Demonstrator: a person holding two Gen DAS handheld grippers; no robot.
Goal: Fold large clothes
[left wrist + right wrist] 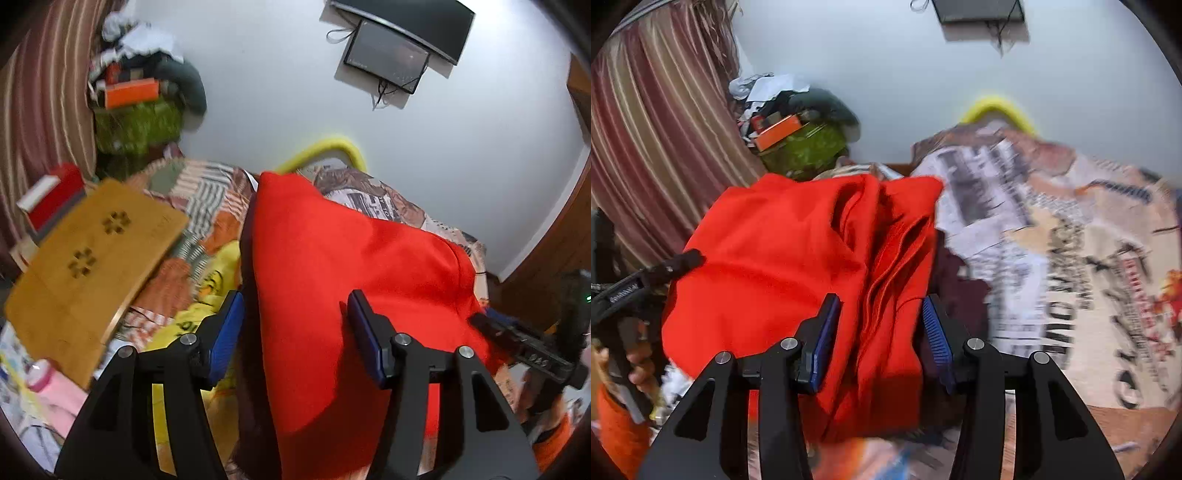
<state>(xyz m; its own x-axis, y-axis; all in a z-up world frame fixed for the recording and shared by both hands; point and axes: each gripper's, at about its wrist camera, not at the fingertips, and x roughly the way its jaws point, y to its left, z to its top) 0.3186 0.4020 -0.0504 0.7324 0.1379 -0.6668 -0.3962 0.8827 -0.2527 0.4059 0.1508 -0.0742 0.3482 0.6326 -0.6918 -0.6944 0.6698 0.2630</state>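
Note:
A large red garment point(332, 266) lies in a heap on the patterned bed cover point(207, 199). My left gripper point(295, 321) is open, its blue pads point(227, 332) either side of the garment's near left edge, over a dark lining. In the right wrist view the same red garment point(783, 266) shows bunched folds on its right side. My right gripper point(881, 332) is open with those folds between its blue pads point(934, 339). Each gripper shows at the edge of the other's view: the right one point(524, 347) and the left one point(639, 284).
A wooden lap table point(88, 258) and a red book point(51, 195) stand at the left. A yellow garment point(207, 295) lies beside the red one. A green bin piled with things point(136, 122) stands by the striped curtain point(653, 140). A yellow bed rail point(332, 147) runs along the white wall.

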